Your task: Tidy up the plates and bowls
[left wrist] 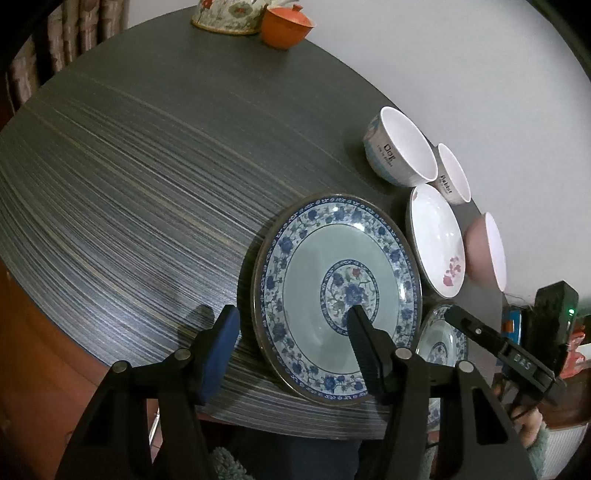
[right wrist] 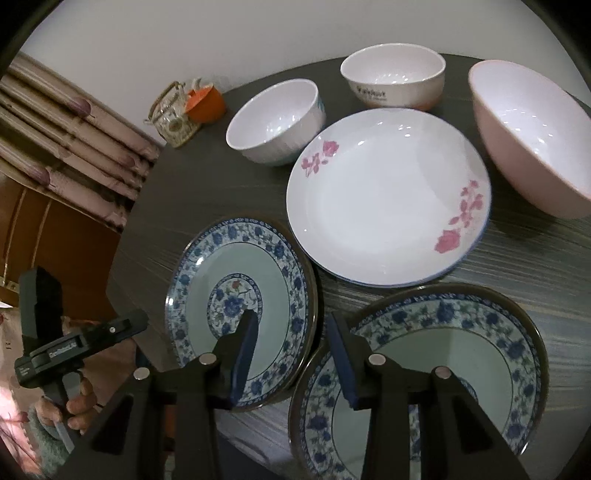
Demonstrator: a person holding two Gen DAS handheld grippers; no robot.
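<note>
A blue-and-white floral plate lies flat near the table's front edge. My left gripper is open and straddles its left rim, with the blue pad outside the plate and the other finger over its middle. A second blue-and-white plate lies just to the right. My right gripper hangs over the gap between the two plates. Its left finger is above the first plate and its right pad is at the second plate's left rim. A gap shows between its pads.
Behind the blue plates lie a white plate with pink flowers, a pink bowl and two white bowls. An orange cup and a floral tin stand at the far edge of the dark table. A curtain hangs at the left.
</note>
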